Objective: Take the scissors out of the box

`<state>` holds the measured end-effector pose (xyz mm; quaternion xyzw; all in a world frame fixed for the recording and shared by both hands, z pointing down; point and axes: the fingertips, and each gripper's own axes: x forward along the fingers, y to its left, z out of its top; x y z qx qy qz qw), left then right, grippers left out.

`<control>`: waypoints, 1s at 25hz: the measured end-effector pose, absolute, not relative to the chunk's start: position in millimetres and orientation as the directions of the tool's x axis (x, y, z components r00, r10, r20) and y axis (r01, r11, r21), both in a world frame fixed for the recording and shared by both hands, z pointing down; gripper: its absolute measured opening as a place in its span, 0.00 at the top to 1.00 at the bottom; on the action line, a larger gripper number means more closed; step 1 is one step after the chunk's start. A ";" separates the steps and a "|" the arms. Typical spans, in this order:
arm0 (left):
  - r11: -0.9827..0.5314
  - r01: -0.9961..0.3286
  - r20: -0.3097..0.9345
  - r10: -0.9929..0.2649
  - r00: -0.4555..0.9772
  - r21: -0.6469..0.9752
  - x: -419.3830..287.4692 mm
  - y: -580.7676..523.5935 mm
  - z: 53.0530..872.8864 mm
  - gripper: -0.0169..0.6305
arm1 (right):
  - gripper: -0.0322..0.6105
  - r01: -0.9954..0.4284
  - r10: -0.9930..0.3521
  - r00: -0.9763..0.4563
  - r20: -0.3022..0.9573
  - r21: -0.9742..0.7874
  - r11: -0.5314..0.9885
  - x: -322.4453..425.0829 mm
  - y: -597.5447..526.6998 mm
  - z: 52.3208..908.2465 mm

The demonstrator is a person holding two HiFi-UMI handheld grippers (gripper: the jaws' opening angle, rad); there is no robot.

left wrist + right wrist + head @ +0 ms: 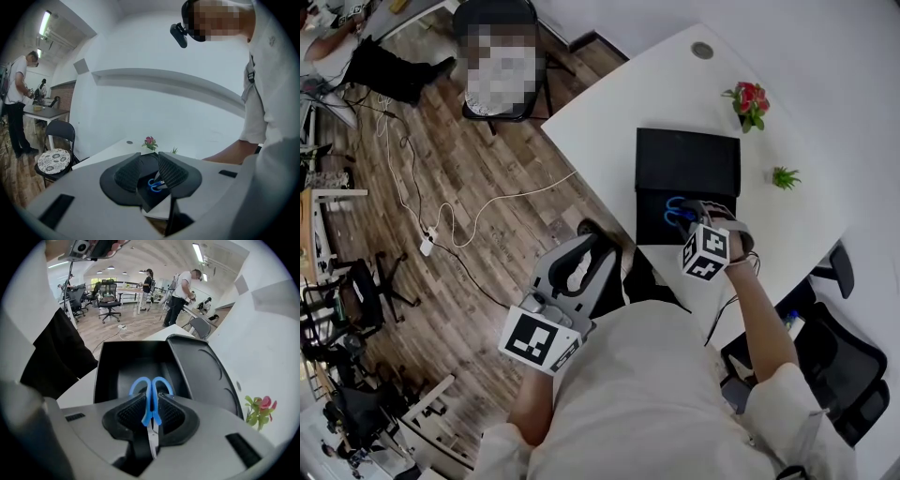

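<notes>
Now the right gripper (151, 411) is the one that matters: its two ribbed pads are closed onto the neck of the blue-handled scissors (149, 401), one on each side, with no gap showing. The scissors run along the gripper's own line. The two finger loops point away from it, out over the dark inside of the black box (105, 369), and the steel blade runs back between the jaws toward the gripper's body. Whether the loops have cleared the box floor cannot be told from any view. They do sit within the box walls, so the scissors are not yet out.

The box stands open on the white table (675, 84), near the edge closest to the person, with its lid (201, 376) laid back on the far side. The way out, as I judge it, is up and back toward the person, away from the lid.

The right forearm reaches forward from the body, with the gripper tipped steeply down into the box. The left gripper (149, 172) is held close to level, off the table edge and well apart from the box. Its jaws are slightly apart, with nothing between them.
</notes>
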<state>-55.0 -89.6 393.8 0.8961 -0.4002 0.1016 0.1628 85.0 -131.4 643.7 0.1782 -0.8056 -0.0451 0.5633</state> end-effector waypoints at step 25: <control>-0.668 -0.727 0.309 -0.666 0.679 0.160 -28.1 -63.0 379.3 0.78 | 0.82 -0.501 -0.535 -0.459 0.710 0.290 0.815 90.6 -132.6 557.5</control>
